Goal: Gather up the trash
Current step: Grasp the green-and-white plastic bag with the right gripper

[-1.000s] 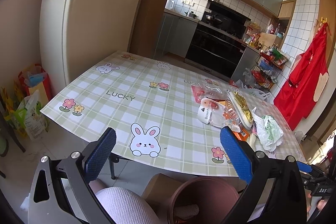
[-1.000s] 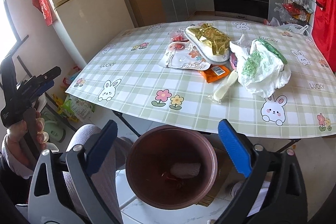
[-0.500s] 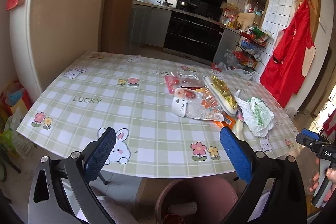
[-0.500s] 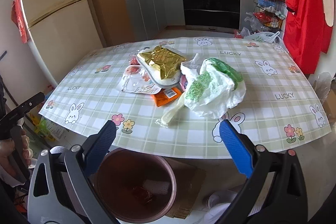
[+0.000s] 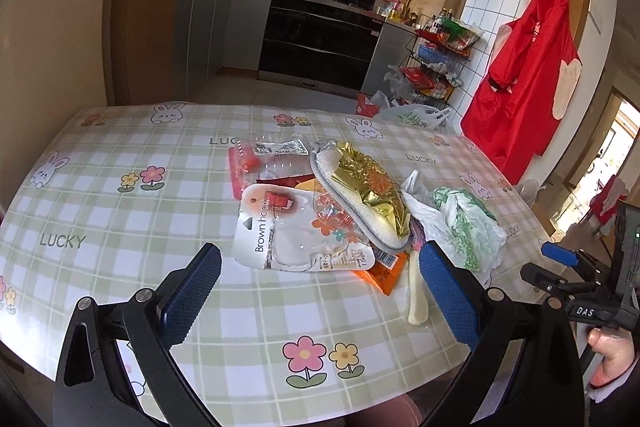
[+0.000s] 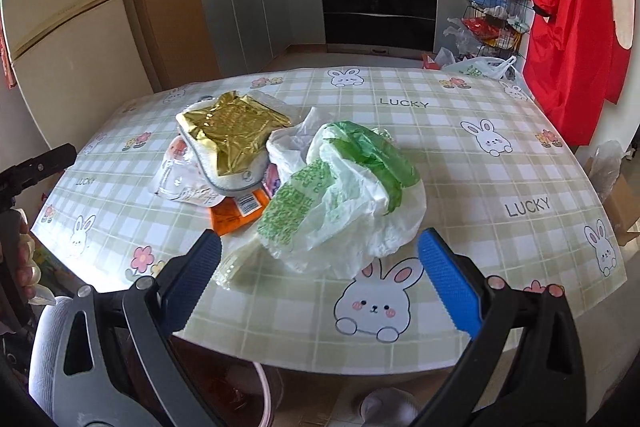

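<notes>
approach step: both grippers, left point(image 5: 318, 283) and right point(image 6: 320, 267), hover with jaws wide and empty over the table point(image 6: 500, 163). the trash pile point(image 5: 320, 211) lies mid-table, the bag point(image 6: 348, 195) nearest the right gripper. next, lower and pinch its crumpled plastic.

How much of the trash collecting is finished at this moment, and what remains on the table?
Little looks done: some scraps lie in the brown bin under the table edge. Nothing is in hand; the left gripper and right gripper are both open and empty. Left on the table: the white-green plastic bag, gold foil wrapper, orange packet, Brown hook pack and clear packaging.
</notes>
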Demonstrator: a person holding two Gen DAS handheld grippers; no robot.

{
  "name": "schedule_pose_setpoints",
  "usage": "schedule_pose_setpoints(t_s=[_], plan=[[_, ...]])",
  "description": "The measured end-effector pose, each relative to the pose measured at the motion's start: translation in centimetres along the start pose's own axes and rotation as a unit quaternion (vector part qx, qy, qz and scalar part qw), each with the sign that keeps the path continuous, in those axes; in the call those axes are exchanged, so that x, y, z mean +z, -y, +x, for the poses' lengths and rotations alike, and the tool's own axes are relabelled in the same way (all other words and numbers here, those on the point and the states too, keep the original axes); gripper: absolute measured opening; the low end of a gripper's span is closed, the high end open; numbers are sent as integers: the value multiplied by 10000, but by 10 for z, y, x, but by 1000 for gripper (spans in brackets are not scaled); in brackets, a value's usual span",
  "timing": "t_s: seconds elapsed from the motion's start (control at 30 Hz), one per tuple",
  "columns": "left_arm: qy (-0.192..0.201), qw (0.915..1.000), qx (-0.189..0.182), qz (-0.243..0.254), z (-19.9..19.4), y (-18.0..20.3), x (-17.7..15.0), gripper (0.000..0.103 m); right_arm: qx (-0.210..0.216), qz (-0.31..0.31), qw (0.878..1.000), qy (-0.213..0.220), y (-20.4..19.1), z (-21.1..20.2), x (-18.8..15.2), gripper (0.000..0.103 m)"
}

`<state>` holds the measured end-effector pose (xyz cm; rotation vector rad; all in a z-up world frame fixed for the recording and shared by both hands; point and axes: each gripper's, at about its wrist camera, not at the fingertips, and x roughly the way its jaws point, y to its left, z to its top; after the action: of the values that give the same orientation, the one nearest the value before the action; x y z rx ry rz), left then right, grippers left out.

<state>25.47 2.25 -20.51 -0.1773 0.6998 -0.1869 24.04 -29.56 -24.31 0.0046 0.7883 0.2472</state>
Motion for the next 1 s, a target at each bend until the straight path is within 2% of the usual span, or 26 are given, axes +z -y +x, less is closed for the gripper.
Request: schedule_pose_setpoints(t_s=[0.2,0.4,0.47,0.53,0.63,0.77,0.8,0.9,1.0], plan=[[-387,9991,176,-36,36,-22,-12,97,-330,164,9989,305,23,47,22,97],[-640,9974,302,-160,63,-49,-19,97,-153,359,9992,-110,31,97,22,96],[-713,9969,303,-108,71,-52,-20,97,-27,383,9991,-174,29,105,16,79],[-782,9966,264,-27,79,-52,-21,97,-98,332,9990,-280,27,111,10,54],[-844,9962,221,61,88,-49,-21,97,-57,366,9989,-271,29,113,4,38],[-865,9962,76,70,95,-43,-20,95,-70,348,9991,-252,29,112,-1,29],[-856,9962,34,143,97,-39,-21,87,-54,364,9990,-243,29,110,-3,28],[-898,9945,-10,533,104,-23,-24,73,-13,412,9989,-230,30,108,-5,26],[-915,9932,-149,703,110,-13,-24,66,9,407,9989,-226,30,106,-6,26]])
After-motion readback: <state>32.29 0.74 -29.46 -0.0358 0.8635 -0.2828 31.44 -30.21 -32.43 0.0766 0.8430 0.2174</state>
